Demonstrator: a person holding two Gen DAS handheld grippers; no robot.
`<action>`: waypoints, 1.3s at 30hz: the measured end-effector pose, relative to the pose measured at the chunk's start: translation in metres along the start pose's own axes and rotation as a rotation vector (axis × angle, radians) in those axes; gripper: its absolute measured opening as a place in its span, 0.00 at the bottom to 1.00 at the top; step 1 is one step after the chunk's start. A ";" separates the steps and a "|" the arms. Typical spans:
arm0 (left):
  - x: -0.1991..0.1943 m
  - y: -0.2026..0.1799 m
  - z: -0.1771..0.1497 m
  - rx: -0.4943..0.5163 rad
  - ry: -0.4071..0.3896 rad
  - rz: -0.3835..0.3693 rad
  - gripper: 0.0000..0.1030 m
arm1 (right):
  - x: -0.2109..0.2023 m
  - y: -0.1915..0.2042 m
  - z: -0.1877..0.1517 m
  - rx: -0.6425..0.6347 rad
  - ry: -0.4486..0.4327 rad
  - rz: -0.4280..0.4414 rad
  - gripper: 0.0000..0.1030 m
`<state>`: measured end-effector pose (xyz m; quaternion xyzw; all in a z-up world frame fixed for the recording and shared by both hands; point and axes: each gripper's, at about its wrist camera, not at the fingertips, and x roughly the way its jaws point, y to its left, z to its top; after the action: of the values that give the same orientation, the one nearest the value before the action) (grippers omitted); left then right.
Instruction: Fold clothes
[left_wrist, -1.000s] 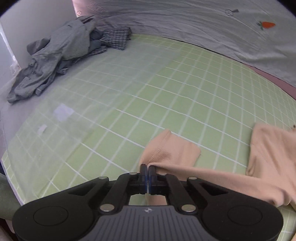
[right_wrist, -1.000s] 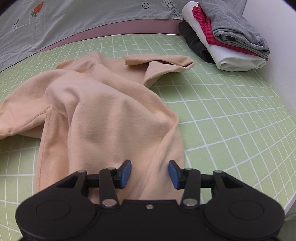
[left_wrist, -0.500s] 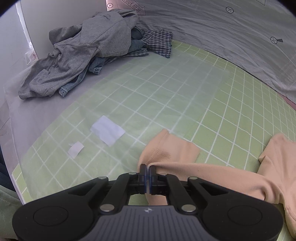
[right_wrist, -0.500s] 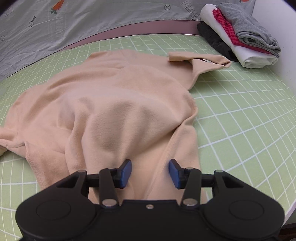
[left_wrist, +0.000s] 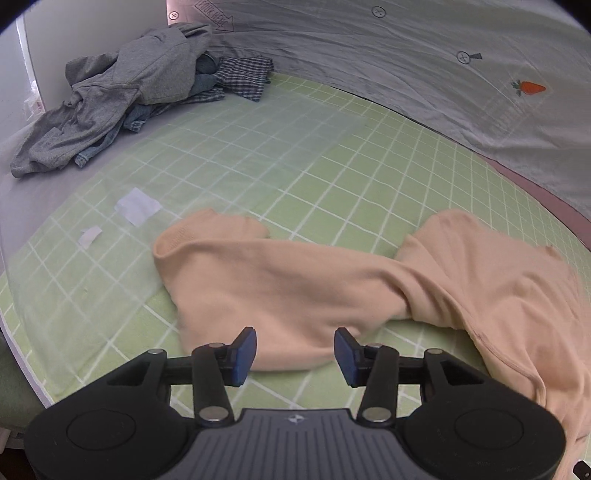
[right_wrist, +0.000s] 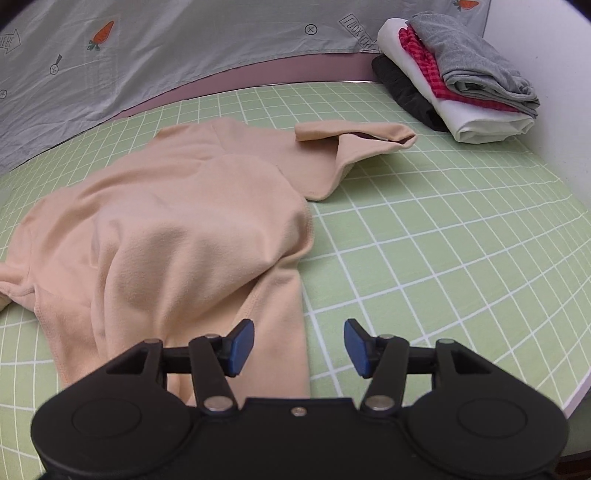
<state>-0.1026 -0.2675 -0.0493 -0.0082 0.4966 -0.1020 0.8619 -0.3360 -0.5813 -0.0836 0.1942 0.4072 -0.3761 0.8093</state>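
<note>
A: The left tool (left_wrist: 293, 349) is opening, its blue pads (left_wrist: 243, 350) parting, with nothing pinched between them; the sleeve (left_wrist: 258, 280) of the peach long-sleeved top (left_wrist: 480, 288) lies flat on the green grid mat (left_wrist: 295, 173) just beyond the tips.

B: And the right tool (right_wrist: 299, 347)?

A: Also widening, empty. Its left pad hangs over the hem edge of the top (right_wrist: 184, 229); its right pad is over bare mat (right_wrist: 443, 240).

B: So the top is spread across the mat between the two tools, but not tidy.

A: Right. The body is humped in the middle, and the far sleeve (right_wrist: 354, 136) is doubled over on itself, near the folded stack (right_wrist: 458, 77) at the corner.

B: What makes the spreading step go well, then?

A: I judge the wrinkles come first. Pinch the hem with the right tool at its corner, not mid-edge, and draw it taut so the hump flattens. Then straighten that far sleeve before any fold.

B: Any risk?

A: Grabbing both layers unevenly would skew the fold line. Use the grid lines as a guide. The unfolded pile of grey and checked clothes (left_wrist: 129, 99) is well apart from the top, so it won't interfere.
</note>
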 end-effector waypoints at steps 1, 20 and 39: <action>-0.001 -0.013 -0.010 0.018 0.016 -0.018 0.47 | 0.000 -0.002 -0.001 -0.012 0.001 0.019 0.53; -0.026 -0.107 -0.089 0.159 0.098 -0.132 0.49 | -0.008 -0.033 -0.004 -0.176 -0.049 0.132 0.05; -0.007 -0.134 -0.109 0.181 0.124 -0.250 0.29 | 0.007 -0.092 -0.019 -0.089 0.049 0.121 0.33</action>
<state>-0.2222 -0.3884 -0.0836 0.0142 0.5329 -0.2531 0.8073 -0.4136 -0.6318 -0.1011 0.1914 0.4308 -0.3034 0.8281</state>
